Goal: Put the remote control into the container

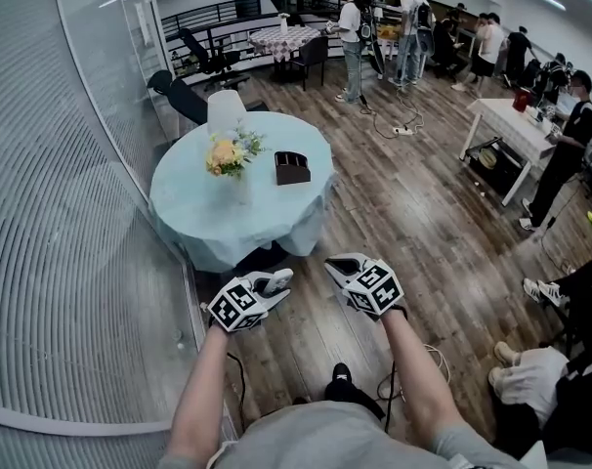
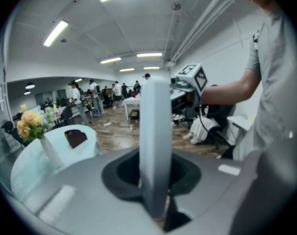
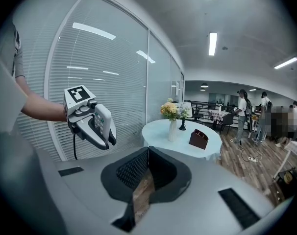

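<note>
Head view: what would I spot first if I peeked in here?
The round table in its pale blue cloth stands just ahead, with yellow flowers and a dark container on top. Nearer, the left gripper grips a pale remote control, and the right gripper is shut and empty.

From where I stand, the near half of the desk [image 1: 193, 218] is bare cloth, an open way to the container [image 1: 292, 168], which sits toward the right edge with free air over it. The vase of flowers [image 1: 230, 159] stands to its left, apart from it (the tallest thing there). A glass wall [image 1: 71, 213] crowds the desk's left side; the wooden floor [image 1: 403, 213] to the right is wide open. The left claw [image 1: 274, 283], closed on the remote control [image 2: 156, 141], hangs just short of the near edge.
</note>
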{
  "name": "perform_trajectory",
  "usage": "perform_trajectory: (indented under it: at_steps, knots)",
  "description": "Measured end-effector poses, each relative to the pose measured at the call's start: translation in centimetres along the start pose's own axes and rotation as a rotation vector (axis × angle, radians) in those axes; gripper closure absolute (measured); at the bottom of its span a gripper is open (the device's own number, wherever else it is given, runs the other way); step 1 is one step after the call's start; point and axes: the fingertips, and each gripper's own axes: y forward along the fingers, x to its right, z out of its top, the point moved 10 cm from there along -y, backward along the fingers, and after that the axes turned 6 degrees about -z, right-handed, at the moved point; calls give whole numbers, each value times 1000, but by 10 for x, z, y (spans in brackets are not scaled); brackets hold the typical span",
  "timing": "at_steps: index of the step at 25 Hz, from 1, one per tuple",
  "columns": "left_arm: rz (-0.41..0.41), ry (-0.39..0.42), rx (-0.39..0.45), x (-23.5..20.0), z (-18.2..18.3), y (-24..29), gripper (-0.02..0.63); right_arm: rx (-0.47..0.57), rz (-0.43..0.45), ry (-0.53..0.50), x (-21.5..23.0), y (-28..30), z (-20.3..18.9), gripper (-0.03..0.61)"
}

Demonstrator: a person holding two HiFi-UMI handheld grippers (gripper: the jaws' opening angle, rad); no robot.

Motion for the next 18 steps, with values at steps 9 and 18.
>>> perform_trajectory:
  at_steps: [9,18]
  knots:
    - [21,-14,-11,-24,18,27,545,-2,43,-25,40,10,0,561]
    - [48,-26,-13,-43,42,62,545,11,103,-24,87,13,-4,561]
